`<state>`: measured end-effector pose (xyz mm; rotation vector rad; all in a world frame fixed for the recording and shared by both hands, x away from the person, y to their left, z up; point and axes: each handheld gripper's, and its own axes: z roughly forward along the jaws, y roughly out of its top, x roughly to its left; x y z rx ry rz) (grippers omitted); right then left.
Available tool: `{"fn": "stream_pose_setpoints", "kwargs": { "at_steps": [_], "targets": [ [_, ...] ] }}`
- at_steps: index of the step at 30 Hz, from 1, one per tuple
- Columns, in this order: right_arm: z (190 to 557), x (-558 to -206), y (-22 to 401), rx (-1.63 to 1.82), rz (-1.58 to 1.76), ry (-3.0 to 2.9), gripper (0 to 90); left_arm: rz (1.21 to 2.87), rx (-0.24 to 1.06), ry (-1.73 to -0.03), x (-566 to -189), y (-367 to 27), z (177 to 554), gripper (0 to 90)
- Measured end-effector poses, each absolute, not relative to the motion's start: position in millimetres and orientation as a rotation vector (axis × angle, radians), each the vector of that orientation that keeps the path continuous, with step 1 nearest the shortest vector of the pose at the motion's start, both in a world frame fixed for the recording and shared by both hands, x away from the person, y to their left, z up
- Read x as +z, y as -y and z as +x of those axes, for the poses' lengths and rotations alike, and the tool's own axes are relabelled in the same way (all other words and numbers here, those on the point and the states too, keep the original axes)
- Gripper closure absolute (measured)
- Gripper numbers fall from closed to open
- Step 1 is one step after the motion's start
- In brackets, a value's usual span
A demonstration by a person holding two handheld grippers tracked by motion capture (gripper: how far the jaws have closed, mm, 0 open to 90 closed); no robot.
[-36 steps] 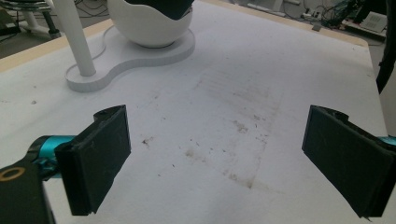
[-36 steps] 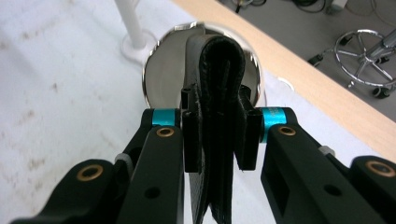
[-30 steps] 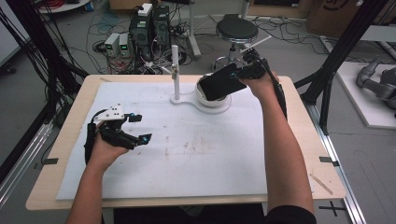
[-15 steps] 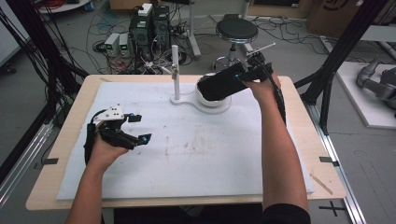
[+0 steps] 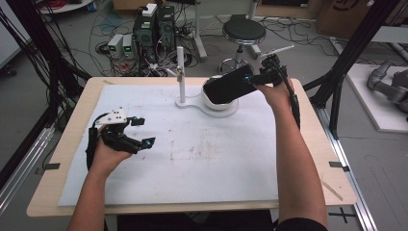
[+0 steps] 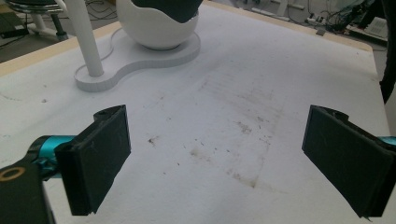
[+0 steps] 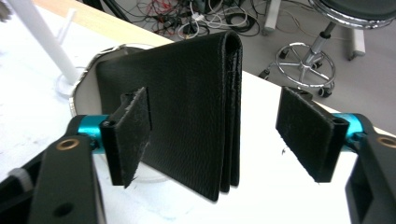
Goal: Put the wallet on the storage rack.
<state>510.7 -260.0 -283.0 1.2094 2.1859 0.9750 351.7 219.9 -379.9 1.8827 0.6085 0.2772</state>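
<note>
Wallet (image 7: pixel 187 107), black and folded, stands in the white bowl (image 5: pixel 211 101) at the table's (image 5: pixel 308 159) 12 o'clock edge. Right gripper (image 7: pixel 215 126): jaws just been opening, now spread; left pad touching or just beside the wallet, right pad apart. Left gripper (image 6: pixel 215 154) spread over the mat at 9 o'clock, holding nothing.
</note>
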Motion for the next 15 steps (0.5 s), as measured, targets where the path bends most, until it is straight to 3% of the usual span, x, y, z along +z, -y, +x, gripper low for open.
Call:
{"fn": "stream_pose_setpoints", "kwargs": {
  "at_steps": [15],
  "targets": [
    [448,-256,279,1.164,1.085,-2.159,20.7,1.874,0.243,-0.645,-381,-217,355,7.9]
  ]
}}
